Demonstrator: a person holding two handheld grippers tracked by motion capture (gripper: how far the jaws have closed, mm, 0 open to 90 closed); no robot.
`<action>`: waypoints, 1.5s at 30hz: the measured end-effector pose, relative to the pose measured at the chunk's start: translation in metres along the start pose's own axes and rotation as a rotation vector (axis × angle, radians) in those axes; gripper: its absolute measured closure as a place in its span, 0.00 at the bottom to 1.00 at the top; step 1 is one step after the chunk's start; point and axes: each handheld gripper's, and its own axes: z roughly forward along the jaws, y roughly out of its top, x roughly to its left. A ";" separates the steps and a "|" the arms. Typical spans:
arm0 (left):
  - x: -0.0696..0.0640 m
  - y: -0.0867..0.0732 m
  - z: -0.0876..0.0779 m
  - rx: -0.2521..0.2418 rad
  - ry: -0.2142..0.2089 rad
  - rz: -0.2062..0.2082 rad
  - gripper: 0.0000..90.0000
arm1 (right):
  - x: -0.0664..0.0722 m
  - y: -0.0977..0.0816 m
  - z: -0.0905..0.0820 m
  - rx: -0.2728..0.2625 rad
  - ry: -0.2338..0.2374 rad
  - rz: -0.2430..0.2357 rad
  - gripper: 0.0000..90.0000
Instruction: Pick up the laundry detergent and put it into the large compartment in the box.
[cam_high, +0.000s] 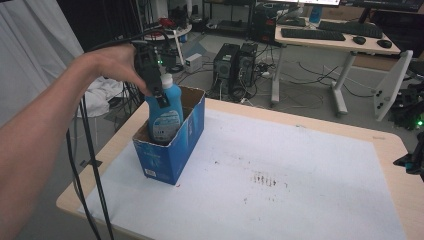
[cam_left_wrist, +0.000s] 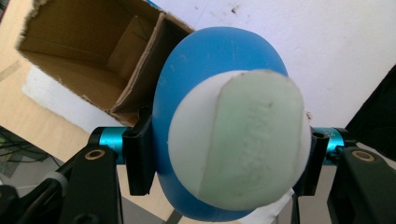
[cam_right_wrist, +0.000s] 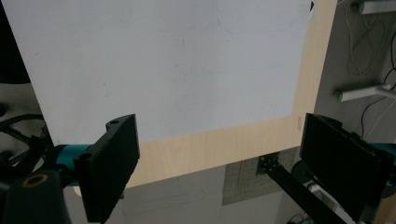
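Left gripper view: the left gripper was seen clamped on the blue bottle just under its white cap, one black jaw pressed to each side of the neck.
Grip: the bottle was held upright, cap towards the camera, with no slack visible at either pad.
High view: the left gripper was shown at the bottle's shoulder, and the lower part of the bottle was already sunk inside the open cardboard box.
Box: it was stood near the left edge of the white mat, flaps up, with an inner divider visible beside the bottle.
Right gripper view: the right gripper was held wide apart with nothing between its jaws, above the table edge.
Done: the bottle was lifted and brought into the box mouth.
Left: by the look of it, the bottle was not yet seated on the box floor, and the release was still to be made.
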 end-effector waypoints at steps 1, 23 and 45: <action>0.000 0.000 0.003 0.002 0.001 -0.001 0.42 | 0.000 0.000 0.000 0.004 -0.002 0.004 0.13; 0.004 -0.013 0.068 0.021 -0.013 0.069 0.42 | -0.001 0.003 0.012 0.020 0.016 -0.003 0.13; 0.007 -0.015 0.093 0.032 -0.023 0.120 0.42 | -0.002 0.002 0.020 0.027 0.026 0.003 0.13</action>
